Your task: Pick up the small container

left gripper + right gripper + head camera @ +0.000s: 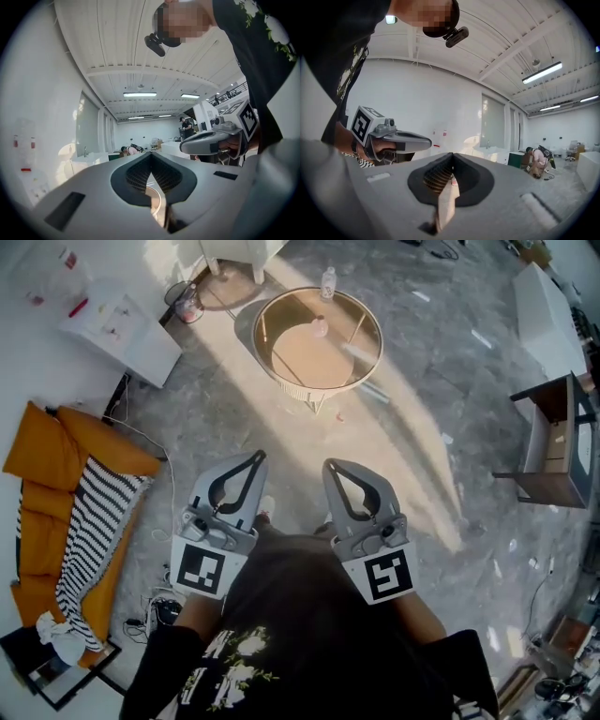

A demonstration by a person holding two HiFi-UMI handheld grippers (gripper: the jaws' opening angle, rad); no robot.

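A small pinkish container (321,327) stands on a round glass-topped table (281,310) ahead of me on the grey marble floor. A clear bottle (328,282) is at the table's far rim. My left gripper (260,457) and right gripper (330,465) are held side by side in front of my body, pointing level toward the table and well short of it. Both have their jaws closed tip to tip with nothing between them. The left gripper view shows its own shut jaws (151,154) and the right gripper beside it. The right gripper view shows its shut jaws (452,154).
An orange couch (42,474) with a striped blanket (94,521) lies at the left, and a white cabinet (122,329) stands at the upper left. A dark wooden side table (553,442) is at the right. Cables (159,606) trail near my feet.
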